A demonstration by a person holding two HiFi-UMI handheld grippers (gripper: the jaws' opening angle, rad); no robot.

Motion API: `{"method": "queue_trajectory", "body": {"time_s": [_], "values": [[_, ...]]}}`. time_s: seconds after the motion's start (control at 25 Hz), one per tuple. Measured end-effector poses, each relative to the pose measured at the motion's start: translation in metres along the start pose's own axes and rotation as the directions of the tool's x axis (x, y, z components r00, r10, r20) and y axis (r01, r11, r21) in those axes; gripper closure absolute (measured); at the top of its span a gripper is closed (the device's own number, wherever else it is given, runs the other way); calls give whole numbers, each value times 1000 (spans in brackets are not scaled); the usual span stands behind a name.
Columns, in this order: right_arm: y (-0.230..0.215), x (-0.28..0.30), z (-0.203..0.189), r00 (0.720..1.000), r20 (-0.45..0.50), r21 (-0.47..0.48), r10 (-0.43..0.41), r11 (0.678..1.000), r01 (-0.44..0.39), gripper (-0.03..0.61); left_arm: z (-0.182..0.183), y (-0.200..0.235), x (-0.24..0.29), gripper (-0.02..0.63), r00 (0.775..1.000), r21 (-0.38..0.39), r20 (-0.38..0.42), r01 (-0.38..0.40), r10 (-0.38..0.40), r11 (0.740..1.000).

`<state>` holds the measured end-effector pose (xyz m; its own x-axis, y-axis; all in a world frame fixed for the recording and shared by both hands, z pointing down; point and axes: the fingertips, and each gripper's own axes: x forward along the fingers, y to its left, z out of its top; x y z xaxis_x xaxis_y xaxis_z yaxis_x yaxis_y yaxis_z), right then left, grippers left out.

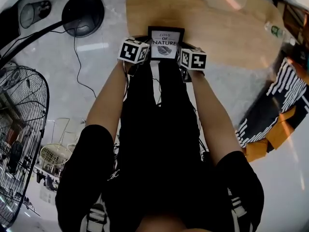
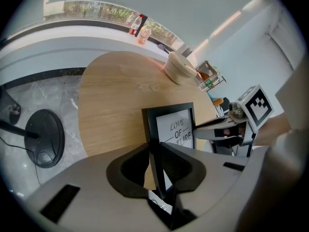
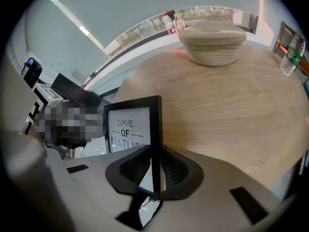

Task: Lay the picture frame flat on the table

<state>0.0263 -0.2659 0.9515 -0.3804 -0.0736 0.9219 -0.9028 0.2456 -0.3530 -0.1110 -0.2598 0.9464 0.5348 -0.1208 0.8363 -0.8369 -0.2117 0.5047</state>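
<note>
**Frame Upright at Table Edge**

The picture frame (image 1: 165,43) is upright at the near edge of the round wooden table (image 1: 193,13). Its print faces the person and its long axis is vertical. Grey marble floor (image 1: 96,66) surrounds the table. The left gripper (image 2: 158,175) and right gripper (image 3: 155,175) clamp its side edges.

The white print inside the black picture frame (image 1: 165,43) reads "LOVE OF NATURE", one word per line, with short dashes either side of "OF".
</note>
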Motion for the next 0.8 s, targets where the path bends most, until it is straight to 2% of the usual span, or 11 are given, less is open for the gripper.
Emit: {"method": "queue_trajectory", "body": {"time_s": [0.12,0.24,0.44,0.56,0.68,0.72,0.8], "values": [[-6,18,-5,1000,-27,35,-1,999,2,491,-7,9,14,530,1000,-29,0,-4,4,1000],[-10,30,-8,999,-46,33,-9,999,10,492,-15,18,27,535,1000,-85,-1,-1,1,996],[-14,43,-14,998,-54,13,-19,1000,20,491,-25,25,39,537,1000,-119,-8,16,-18,993],[-15,43,-15,999,-33,19,-7,1000,8,491,-26,24,42,537,999,-142,9,47,-46,989],[-16,43,-17,999,-21,64,42,997,-41,488,-24,25,40,530,1000,-175,5,21,-21,984],[-17,41,-17,998,-15,72,56,996,-54,470,-22,27,36,527,1000,-185,9,-2,4,983],[-19,34,-13,998,11,37,58,998,-59,393,-13,32,26,518,996,-173,52,-60,70,983]]}}
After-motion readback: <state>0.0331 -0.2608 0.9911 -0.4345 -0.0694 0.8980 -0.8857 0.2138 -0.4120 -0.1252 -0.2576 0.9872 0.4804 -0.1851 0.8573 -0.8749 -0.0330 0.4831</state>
